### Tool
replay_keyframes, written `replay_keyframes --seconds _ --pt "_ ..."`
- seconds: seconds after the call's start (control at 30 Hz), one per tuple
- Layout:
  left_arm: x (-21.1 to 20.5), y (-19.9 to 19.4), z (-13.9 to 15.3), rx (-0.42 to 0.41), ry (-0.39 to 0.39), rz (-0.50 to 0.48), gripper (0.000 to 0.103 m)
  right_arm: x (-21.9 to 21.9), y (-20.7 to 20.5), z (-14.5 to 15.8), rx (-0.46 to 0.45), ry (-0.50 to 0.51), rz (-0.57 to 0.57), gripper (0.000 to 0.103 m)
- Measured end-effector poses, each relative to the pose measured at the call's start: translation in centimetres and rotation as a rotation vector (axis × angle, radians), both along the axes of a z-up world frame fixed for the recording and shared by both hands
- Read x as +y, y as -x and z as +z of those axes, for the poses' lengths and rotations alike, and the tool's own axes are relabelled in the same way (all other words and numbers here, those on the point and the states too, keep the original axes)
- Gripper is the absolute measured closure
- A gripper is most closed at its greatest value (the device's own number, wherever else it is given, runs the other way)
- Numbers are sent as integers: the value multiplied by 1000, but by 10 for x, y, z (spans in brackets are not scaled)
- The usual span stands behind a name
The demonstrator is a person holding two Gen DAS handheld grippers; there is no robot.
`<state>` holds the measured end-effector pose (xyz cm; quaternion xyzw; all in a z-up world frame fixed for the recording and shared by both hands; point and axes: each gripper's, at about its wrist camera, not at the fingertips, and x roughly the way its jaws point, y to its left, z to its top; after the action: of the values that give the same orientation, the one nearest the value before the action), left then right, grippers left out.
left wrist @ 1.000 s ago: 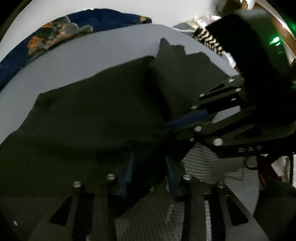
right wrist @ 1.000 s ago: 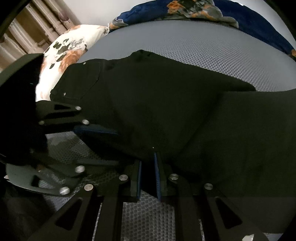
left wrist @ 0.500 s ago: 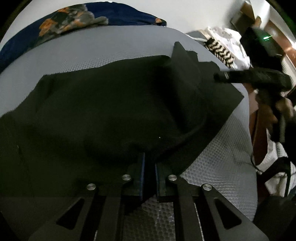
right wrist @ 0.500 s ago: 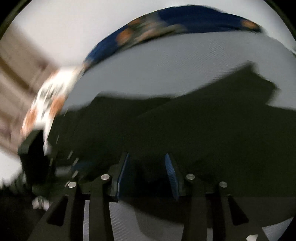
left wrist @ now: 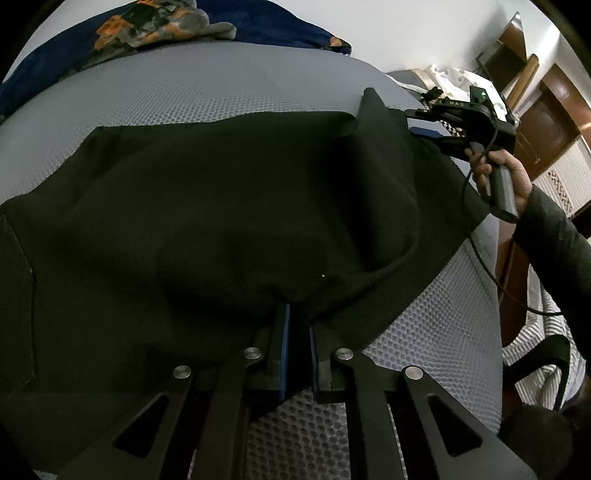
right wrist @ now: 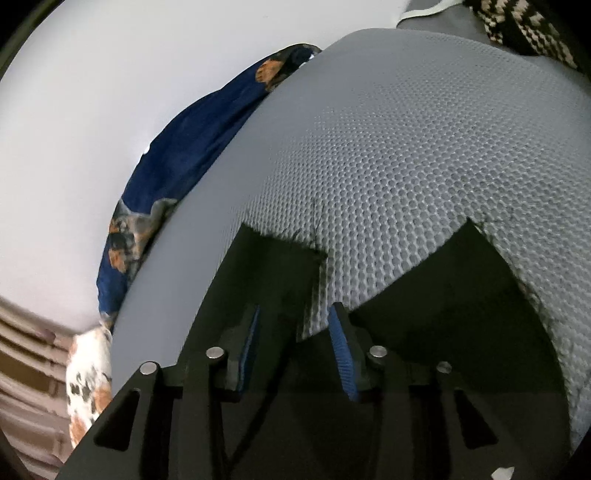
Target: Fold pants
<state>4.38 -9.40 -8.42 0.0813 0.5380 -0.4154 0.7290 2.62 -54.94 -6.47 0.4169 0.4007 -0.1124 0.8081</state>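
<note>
The black pants lie folded over on a grey mesh mattress. My left gripper is shut on the near edge of the pants, pinching a fold of fabric between its blue pads. My right gripper is open above the leg ends of the pants at the far side; nothing is between its pads. It also shows in the left wrist view, held by a hand beside a raised corner of the fabric.
A blue floral blanket lies along the far edge of the mattress by the white wall. A floral pillow is at the left in the right wrist view. Striped and white cloth and a wooden door are at the right.
My right gripper let go of the pants, opened and moved away to the leg ends. My left gripper closed on the near edge and stays there.
</note>
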Motion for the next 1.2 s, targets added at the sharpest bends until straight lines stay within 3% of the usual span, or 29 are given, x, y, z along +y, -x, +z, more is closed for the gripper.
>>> replay_keyframes --seconds 0.1,0.2,0.4,0.47,0.8,0.93,1.07,1.2 --pt "2 0 0 8 -1 4 94 2 -11 -4 6 3 24 79" --pt "2 -1 0 16 -2 8 94 13 -17 3 22 101 57 88" --pt "1 -2 -2 33 5 18 93 58 -26 22 61 450 157 89" --pt "1 -2 -2 38 7 21 93 69 -31 24 60 506 203 89" --pt "4 -5 -3 59 23 31 93 53 -41 11 96 422 198 87" --pt "2 -3 -3 51 18 28 93 49 -42 25 64 381 193 99" --pt "1 -1 -3 38 9 28 93 57 -30 65 64 506 193 100" --pt "-1 3 -1 23 3 23 93 57 11 103 100 621 161 100"
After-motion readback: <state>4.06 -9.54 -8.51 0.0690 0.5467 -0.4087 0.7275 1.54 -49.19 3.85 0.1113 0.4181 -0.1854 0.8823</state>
